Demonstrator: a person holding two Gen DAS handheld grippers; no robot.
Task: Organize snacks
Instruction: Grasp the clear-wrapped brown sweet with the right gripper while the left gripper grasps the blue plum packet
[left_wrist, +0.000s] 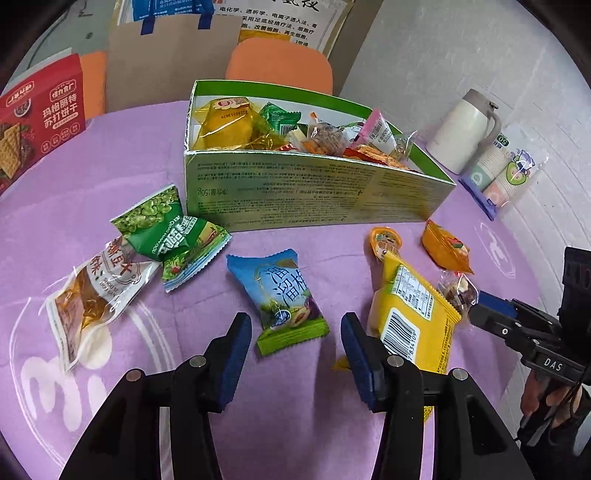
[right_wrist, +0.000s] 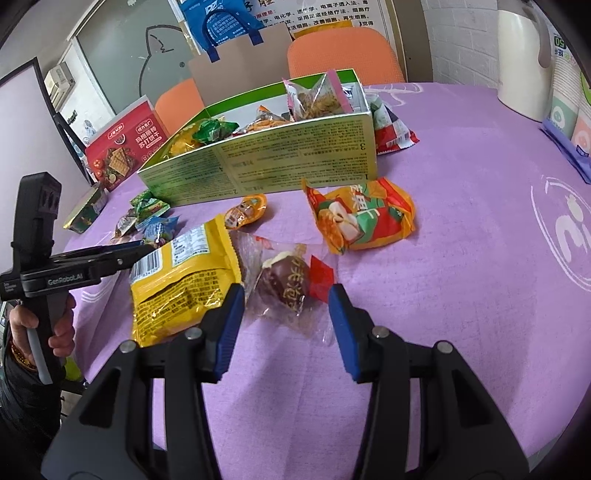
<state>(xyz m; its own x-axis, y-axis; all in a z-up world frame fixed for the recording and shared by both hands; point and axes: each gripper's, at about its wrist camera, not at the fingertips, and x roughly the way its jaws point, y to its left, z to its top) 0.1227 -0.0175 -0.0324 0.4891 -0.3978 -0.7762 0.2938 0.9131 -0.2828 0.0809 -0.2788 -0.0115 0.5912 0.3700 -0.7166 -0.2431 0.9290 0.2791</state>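
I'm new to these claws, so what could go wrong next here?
1. The right claw straddles a clear-wrapped date candy whose wrapper touches the yellow packet; closing could pinch both.
2. The left claw stands open by the blue packet; its right finger overlaps that yellow packet and might drag it.

hand-held gripper (left_wrist: 295, 350): black frame | blue pads | silver screws | white lettering

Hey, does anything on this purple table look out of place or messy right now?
Yes. Several snack packets lie loose on the purple tablecloth outside the green box, among them a blue plum candy packet and a yellow packet. Nothing looks spilled or torn.
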